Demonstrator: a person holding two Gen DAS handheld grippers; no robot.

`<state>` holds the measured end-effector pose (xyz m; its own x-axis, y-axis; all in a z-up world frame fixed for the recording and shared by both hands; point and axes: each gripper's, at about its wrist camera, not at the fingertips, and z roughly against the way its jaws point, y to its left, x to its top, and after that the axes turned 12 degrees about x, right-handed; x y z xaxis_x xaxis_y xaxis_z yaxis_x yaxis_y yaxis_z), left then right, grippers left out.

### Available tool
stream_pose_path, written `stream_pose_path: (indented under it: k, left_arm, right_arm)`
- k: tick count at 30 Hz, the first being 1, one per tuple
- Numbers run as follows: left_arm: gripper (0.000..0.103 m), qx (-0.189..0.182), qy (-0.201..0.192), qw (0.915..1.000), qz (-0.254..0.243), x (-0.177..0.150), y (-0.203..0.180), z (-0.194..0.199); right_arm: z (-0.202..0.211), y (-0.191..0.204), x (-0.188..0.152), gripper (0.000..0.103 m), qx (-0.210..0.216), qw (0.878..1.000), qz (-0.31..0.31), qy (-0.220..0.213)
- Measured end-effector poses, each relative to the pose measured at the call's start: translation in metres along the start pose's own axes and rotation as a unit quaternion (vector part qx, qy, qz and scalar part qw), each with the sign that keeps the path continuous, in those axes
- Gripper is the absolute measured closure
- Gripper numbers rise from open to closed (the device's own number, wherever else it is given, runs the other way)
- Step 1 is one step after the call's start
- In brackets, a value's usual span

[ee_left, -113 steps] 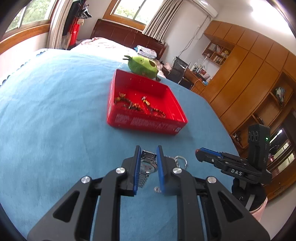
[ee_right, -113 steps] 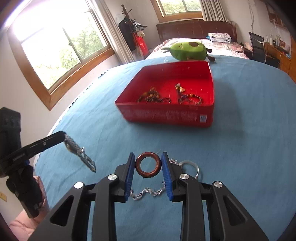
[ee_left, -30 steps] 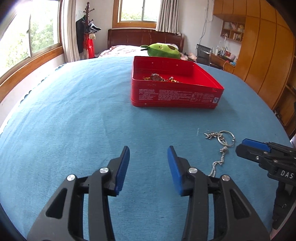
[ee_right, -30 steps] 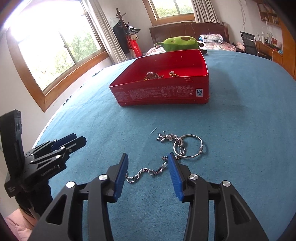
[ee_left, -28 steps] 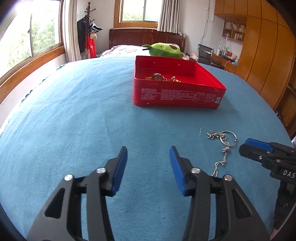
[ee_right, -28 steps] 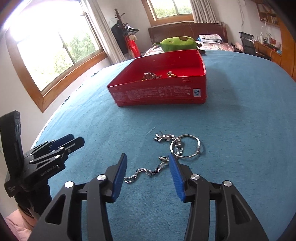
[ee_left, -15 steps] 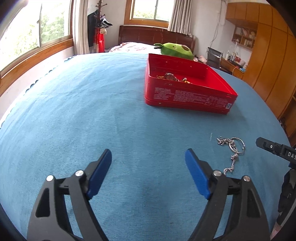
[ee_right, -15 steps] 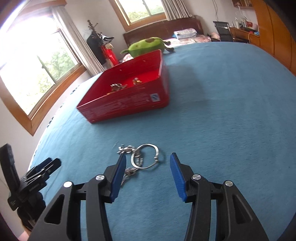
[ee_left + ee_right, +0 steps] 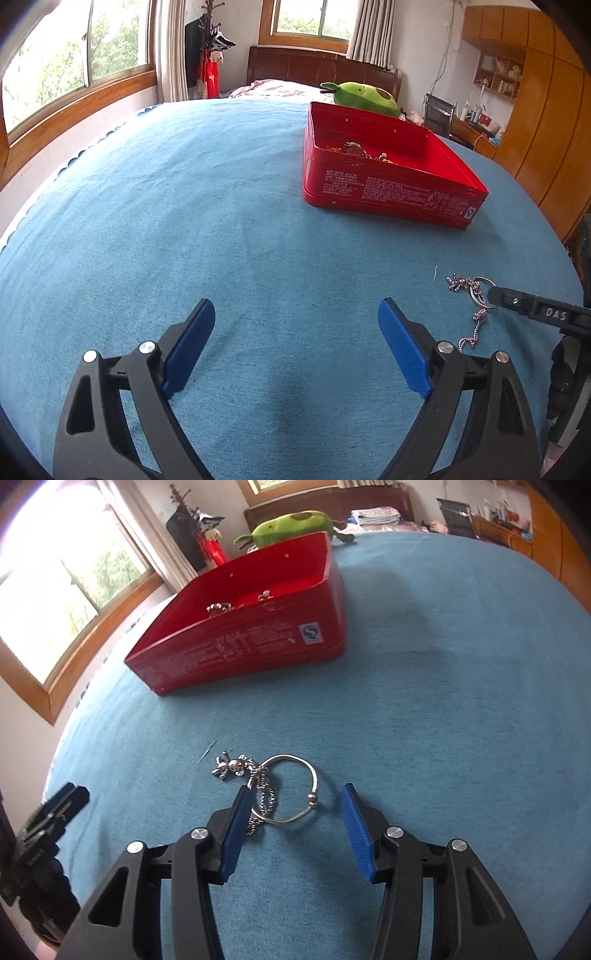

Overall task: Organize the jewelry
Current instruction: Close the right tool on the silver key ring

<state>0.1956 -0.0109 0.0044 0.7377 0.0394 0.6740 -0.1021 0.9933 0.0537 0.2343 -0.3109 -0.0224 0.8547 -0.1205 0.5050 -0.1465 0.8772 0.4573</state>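
Just one silver bracelet (image 9: 291,790), one red tin (image 9: 243,653).

Left gripper (image 9: 295,339) dropped the watch (image 9: 354,148) into red tin (image 9: 388,192), jaws opening wide, empty. Right gripper (image 9: 291,823) released the brown ring, moved toward 12 o'clock, jaws opening around silver ring (image 9: 291,790).

I'm working in a home bedroom: a blue bedspread (image 9: 184,229) under me, a dark wooden headboard (image 9: 317,70) beyond, a green plush toy (image 9: 364,96), curtained windows (image 9: 308,16), a coat stand (image 9: 207,40), and wooden wardrobes (image 9: 546,110) beside a cluttered desk (image 9: 474,129).
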Motion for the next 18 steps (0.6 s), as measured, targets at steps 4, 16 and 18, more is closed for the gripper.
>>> stream_pose_path:
  k: [4,16,18]
  left_arm:
    - [0.014,0.002,-0.003,1.0000,-0.003,-0.001,-0.001,0.001]
    - [0.014,-0.005,0.003,1.0000,-0.006,-0.002,-0.002,0.004]
    - [0.014,-0.007,0.002,1.0000,-0.007,-0.002,-0.003,0.005]
  right_arm:
    - [-0.015,0.019,0.001,0.037,-0.031,0.999,0.042,0.009]
    - [-0.019,0.038,-0.009,0.054,-0.056,0.994,0.091,-0.003]
    - [-0.003,0.032,-0.008,0.054,0.000,0.998,0.062,-0.012]
